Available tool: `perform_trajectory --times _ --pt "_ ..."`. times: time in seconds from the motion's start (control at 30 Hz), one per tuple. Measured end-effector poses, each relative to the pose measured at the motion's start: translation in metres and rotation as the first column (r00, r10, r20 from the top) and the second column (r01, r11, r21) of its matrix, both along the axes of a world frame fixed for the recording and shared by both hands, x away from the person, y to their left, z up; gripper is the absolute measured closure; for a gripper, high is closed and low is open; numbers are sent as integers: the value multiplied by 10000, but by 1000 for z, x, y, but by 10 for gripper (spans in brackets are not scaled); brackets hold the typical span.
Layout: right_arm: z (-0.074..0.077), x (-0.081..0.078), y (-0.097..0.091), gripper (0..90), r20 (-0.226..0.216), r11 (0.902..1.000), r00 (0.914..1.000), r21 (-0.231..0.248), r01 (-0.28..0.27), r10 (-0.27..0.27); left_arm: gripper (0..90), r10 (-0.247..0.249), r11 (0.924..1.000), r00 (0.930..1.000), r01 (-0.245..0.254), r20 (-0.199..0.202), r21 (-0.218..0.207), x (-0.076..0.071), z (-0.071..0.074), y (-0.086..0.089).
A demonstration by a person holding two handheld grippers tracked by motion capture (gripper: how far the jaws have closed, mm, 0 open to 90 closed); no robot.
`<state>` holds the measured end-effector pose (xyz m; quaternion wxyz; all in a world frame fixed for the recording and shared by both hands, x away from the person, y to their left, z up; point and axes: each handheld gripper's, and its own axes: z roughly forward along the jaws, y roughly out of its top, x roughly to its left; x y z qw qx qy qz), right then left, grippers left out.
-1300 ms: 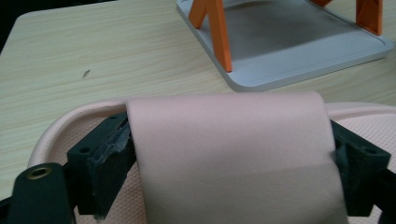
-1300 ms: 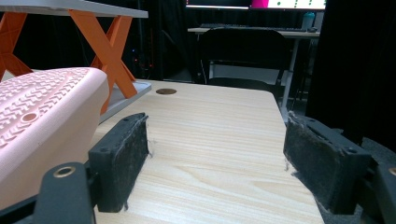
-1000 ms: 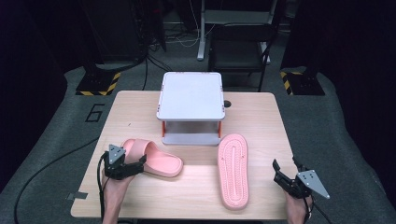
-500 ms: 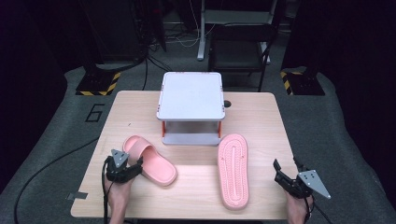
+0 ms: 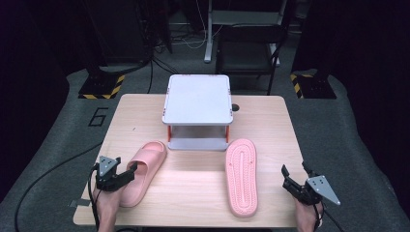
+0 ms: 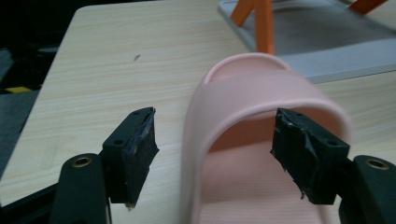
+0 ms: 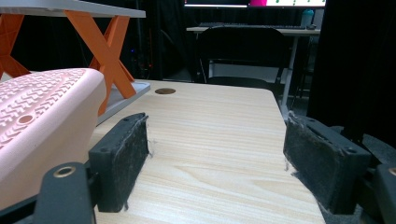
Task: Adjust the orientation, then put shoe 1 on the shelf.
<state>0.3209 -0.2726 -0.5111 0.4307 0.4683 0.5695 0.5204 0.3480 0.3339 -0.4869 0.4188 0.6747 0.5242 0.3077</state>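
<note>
A pink slipper (image 5: 144,170) lies strap-up at the near left of the table, toe toward the rack. My left gripper (image 5: 130,170) is at its heel end, open. In the left gripper view the left gripper (image 6: 215,142) has its jaws spread across the slipper (image 6: 247,93): one pad (image 6: 140,144) is outside the slipper's left wall, the other (image 6: 301,151) is over the footbed by the strap. A second pink slipper (image 5: 241,175) lies sole-up at the near right. My right gripper (image 5: 294,170) is open just right of it, and the sole-up slipper (image 7: 42,116) is beside the right gripper (image 7: 217,154).
A grey two-tier rack (image 5: 198,99) with orange legs (image 6: 264,25) stands at the middle back of the wooden table (image 5: 193,193). A small hole (image 5: 235,107) sits in the tabletop right of the rack. A dark chair (image 5: 249,46) stands beyond the table.
The left slipper has swung from lying crosswise with its toe to the right to pointing toward the rack, and my left gripper moved with its heel. The right gripper and sole-up slipper stayed still.
</note>
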Motion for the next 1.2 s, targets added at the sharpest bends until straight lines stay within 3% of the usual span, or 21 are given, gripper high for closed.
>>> perform_trajectory --times 0.17,0.2,0.33,0.5,0.67,0.87,0.97,1.07,1.2 --pt "1 1 1 213 -6 9999 10000 -34 -96 96 256 -623 9976 9978 630 226 -293 -3 4 5" --pt "1 1 1 213 25 9999 9999 -69 -98 99 247 -709 9960 9970 725 313 -523 -4 4 8" --pt "0 1 1 213 -12 9999 10000 -31 -96 96 242 -826 9932 9958 856 397 -791 -7 2 10" --pt "1 1 -1 213 2 10000 10000 75 -23 23 261 -1164 9909 9923 1190 435 -633 -9 1 10" --pt "0 0 -2 214 -7 10000 10000 77 -39 39 290 -1087 9903 9929 1123 476 -817 -9 2 8" --pt "0 2 -3 214 18 9998 10000 207 26 -26 304 -1356 9853 9905 1374 247 -1014 -1 2 11" --pt "0 2 -2 214 -10 9999 10000 154 -21 21 331 -1552 9833 9876 1566 217 -933 3 -2 11" --pt "0 1 0 214 -12 9998 9999 112 -142 142 408 -1889 9802 9819 1880 -96 -614 10 -8 10" --pt "-1 1 -1 216 8 9999 9999 85 -135 135 447 -1883 9809 9819 1869 -213 -534 15 -12 11"
